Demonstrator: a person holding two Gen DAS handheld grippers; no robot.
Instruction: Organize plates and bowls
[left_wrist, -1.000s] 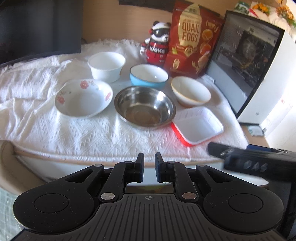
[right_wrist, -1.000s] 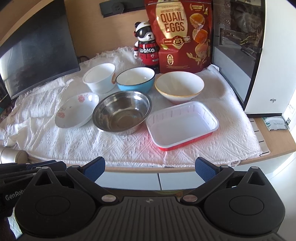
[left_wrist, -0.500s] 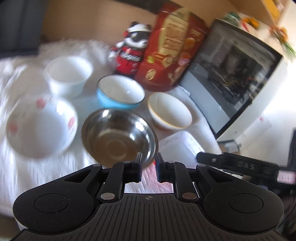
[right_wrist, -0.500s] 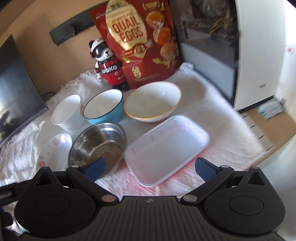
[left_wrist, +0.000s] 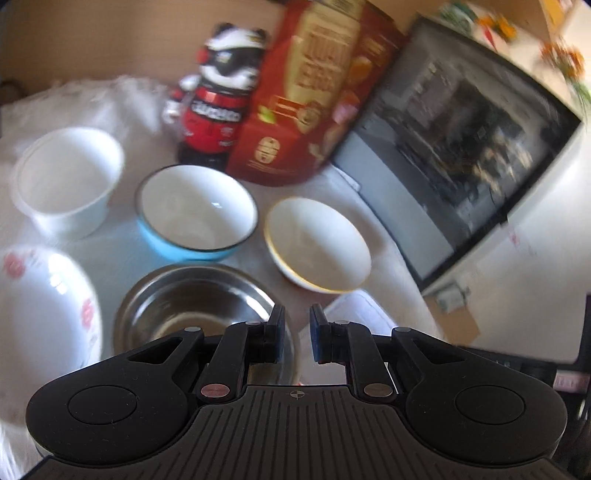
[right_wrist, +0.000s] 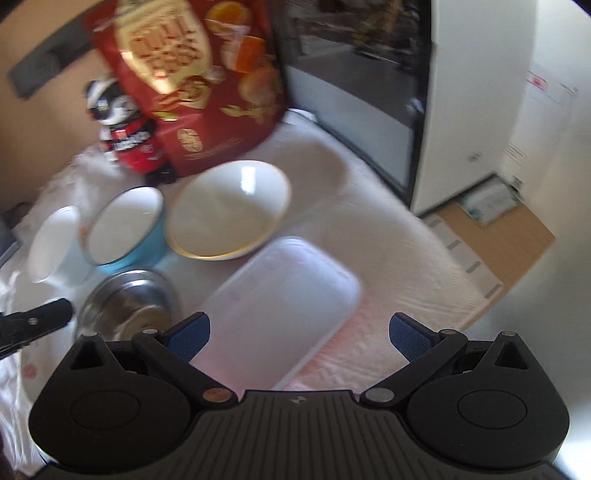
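Bowls and plates lie on a white cloth (right_wrist: 388, 236). The left gripper (left_wrist: 296, 334), jaws nearly closed with a narrow gap and nothing between them, hangs over the near rim of the steel bowl (left_wrist: 192, 299). The right gripper (right_wrist: 297, 332), jaws spread wide and holding nothing, is over the near end of the white tray (right_wrist: 280, 306), which lies just right of the steel bowl. Left of the steel bowl is the flowered plate (left_wrist: 44, 306). Behind stand, left to right, the white bowl (left_wrist: 66, 181), the blue bowl (left_wrist: 195, 210) and the gold-rimmed bowl (left_wrist: 317, 243), the last two close together. Farther back are a panda figure (left_wrist: 221, 96) and a red bag (left_wrist: 317, 88), side by side against the wall, with a white appliance (left_wrist: 461, 147) at the right. Both views are blurred.
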